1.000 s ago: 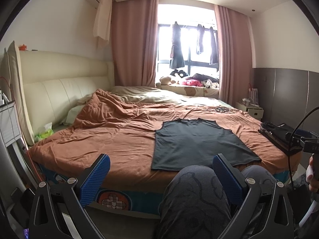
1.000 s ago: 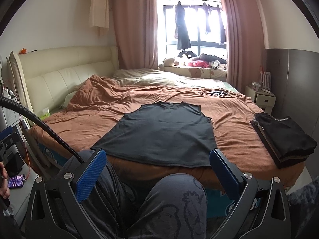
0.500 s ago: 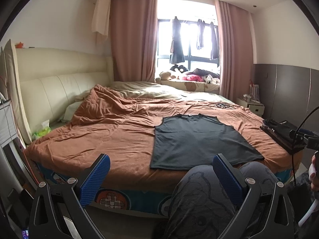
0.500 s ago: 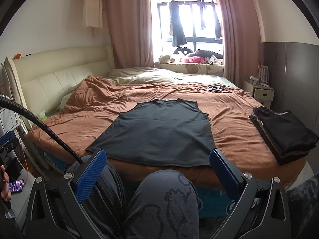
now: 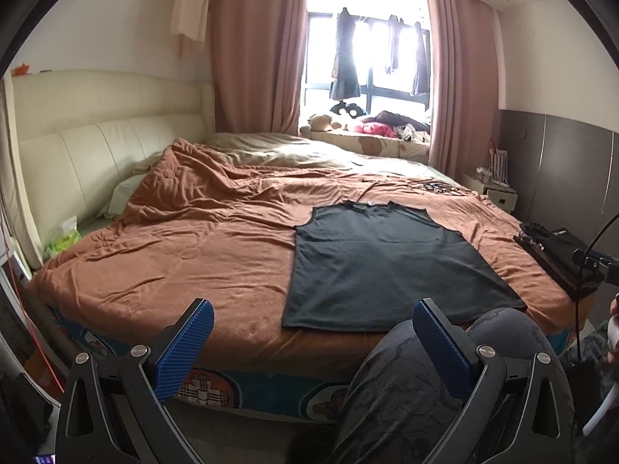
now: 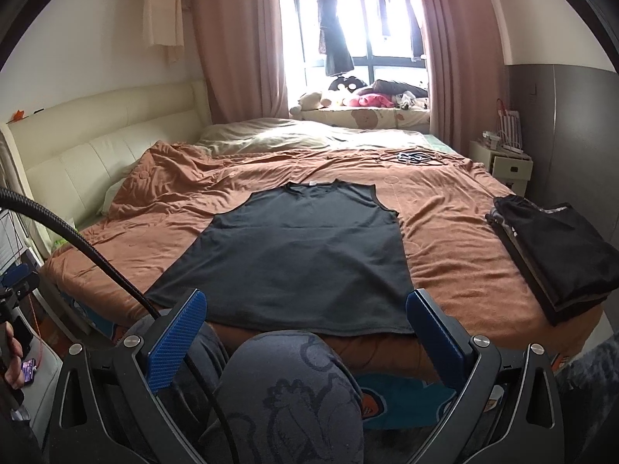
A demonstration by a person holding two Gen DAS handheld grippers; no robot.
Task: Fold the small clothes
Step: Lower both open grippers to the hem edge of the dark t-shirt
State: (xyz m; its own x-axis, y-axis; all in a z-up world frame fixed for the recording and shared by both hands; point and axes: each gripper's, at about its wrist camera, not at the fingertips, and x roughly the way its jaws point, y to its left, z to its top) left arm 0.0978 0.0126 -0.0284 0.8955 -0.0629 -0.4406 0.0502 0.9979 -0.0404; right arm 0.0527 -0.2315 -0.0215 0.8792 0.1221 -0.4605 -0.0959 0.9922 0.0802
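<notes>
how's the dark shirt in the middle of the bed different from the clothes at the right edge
The shirt lies spread flat in a single layer; the pile is folded and stacked. The shirt covers a wide patch mid-bed; the pile is compact, at the bed's right edge. Both are dark and rest on the orange blanket.

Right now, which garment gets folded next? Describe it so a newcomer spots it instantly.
Start at the big bed with the orange-brown blanket. Near its foot edge lies a dark sleeveless top, spread flat, neck toward the window. Unlike the stack of folded dark clothes at the bed's right corner, it is one unfolded layer.
</notes>
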